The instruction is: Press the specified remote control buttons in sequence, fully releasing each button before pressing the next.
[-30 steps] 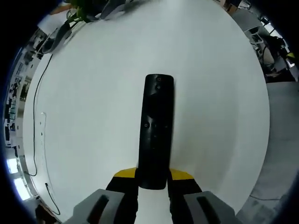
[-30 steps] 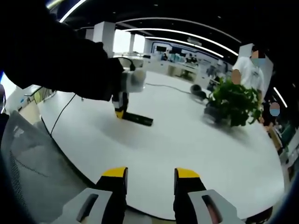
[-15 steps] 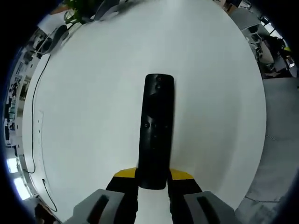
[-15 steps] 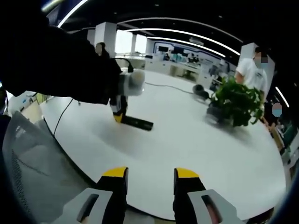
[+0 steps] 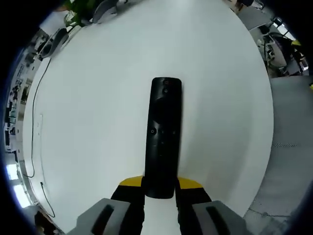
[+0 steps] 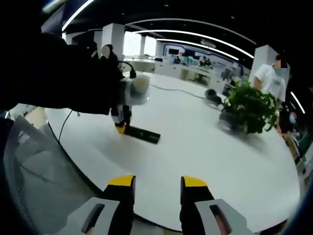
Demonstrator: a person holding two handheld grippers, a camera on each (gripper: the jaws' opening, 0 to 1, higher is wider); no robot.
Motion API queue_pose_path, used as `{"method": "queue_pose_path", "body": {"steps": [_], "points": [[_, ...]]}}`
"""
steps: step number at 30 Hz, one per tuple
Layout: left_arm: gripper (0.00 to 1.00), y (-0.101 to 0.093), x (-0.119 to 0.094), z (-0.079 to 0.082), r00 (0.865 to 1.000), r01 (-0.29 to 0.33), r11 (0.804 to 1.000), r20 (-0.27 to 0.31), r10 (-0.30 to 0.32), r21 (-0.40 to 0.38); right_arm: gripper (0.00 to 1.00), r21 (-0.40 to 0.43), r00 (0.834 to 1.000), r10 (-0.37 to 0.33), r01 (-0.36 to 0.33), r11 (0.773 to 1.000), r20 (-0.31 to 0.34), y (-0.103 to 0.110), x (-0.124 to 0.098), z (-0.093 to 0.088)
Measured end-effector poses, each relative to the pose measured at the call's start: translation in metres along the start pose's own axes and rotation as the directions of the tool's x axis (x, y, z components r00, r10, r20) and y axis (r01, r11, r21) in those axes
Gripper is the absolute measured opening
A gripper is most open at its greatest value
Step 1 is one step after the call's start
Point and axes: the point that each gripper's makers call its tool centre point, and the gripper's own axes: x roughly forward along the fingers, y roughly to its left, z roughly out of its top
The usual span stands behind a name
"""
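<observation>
Remote control (image 5: 163, 137), black, is clamped at its near end between the left gripper (image 5: 160, 188) jaws above the white table (image 5: 88, 98); its button markings are illegible. Right gripper (image 6: 157, 183) hangs open, well apart, near a potted plant (image 6: 249, 107)

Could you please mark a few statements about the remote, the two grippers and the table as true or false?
1. The left gripper is shut on one end of the black remote. True.
2. The right gripper is pressing a button on the remote. False: it is open, holds nothing and is well short of the remote.
3. A potted plant stands on the white table. True.
4. The remote is red. False: it is black.
5. In the left gripper view, the remote's button face is turned toward the camera. True.
</observation>
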Motion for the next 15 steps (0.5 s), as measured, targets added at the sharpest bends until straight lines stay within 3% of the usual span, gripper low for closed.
{"method": "queue_pose_path", "body": {"steps": [15], "points": [[0.23, -0.04, -0.002, -0.007, 0.999, 0.008, 1.0, 0.053, -0.007, -0.023, 0.27, -0.012, 1.0, 0.025, -0.025, 1.0, -0.014, 0.005, 0.001, -0.002]]}}
